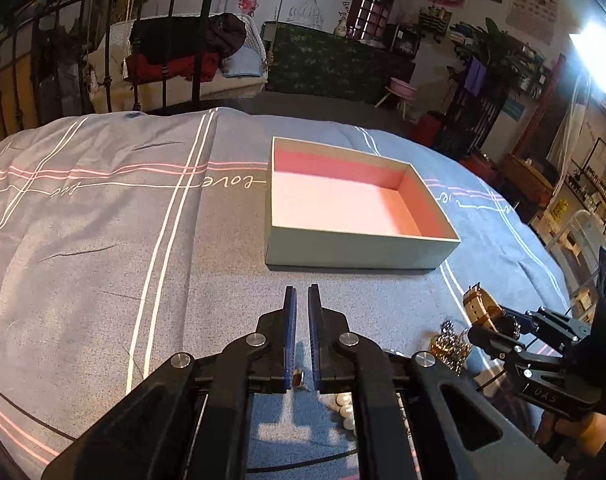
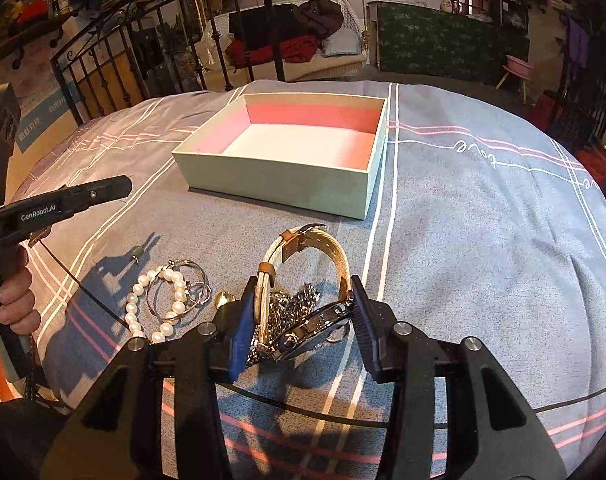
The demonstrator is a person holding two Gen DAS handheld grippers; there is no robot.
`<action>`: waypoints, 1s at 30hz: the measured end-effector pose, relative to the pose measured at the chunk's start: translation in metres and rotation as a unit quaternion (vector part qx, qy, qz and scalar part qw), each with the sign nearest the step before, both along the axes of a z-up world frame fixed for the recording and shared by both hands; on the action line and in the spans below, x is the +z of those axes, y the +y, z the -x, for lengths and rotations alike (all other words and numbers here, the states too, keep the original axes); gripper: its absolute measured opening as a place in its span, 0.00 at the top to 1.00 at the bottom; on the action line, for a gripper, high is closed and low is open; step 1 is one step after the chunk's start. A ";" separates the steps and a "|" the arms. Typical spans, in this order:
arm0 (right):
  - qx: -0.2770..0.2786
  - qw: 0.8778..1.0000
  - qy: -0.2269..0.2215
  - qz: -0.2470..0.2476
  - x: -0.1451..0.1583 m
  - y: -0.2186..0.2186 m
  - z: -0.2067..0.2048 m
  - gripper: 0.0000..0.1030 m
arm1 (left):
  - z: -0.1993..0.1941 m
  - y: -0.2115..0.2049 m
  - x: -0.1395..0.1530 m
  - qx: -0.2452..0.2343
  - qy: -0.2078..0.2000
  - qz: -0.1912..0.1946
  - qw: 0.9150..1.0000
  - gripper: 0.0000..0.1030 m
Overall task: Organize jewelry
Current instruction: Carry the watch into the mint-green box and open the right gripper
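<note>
Box (image 2: pixel 287 180): open, pale green outside, pink lining, nothing inside, flat on the bedspread. Watch (image 2: pixel 303 280): cream strap, tan loop, standing on edge, gripped at both sides. Chain (image 2: pixel 295 300): heaped beneath it. Pearl bracelet (image 2: pixel 159 304) and silver rings (image 2: pixel 191 284): overlapping, just left. Small earring (image 2: pixel 138 253): apart, farther left.

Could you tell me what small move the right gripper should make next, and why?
Probably close the right gripper a little more on the watch: its fingers bracket the strap and case, apparently touching. The box beyond holds nothing yet, so a firm grip should come before lifting.
</note>
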State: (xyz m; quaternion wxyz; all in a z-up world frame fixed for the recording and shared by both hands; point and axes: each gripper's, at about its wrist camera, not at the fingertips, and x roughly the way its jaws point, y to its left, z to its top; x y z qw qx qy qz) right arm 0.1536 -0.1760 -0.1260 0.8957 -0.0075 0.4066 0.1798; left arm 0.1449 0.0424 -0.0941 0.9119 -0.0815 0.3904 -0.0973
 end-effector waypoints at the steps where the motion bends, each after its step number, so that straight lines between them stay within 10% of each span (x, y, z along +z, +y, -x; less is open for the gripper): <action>1: 0.002 1.000 -0.005 0.001 0.003 0.001 -0.001 0.57 | -0.004 0.001 0.003 -0.001 0.000 0.003 1.000 0.94; 16: 0.024 0.995 -0.098 -0.001 0.080 0.013 -0.073 0.57 | -0.077 -0.042 0.047 -0.028 -0.029 -0.033 0.999 0.94; 30: 0.002 0.998 -0.060 0.011 0.083 0.027 -0.154 0.56 | -0.143 -0.052 0.050 -0.006 0.013 -0.040 0.999 0.94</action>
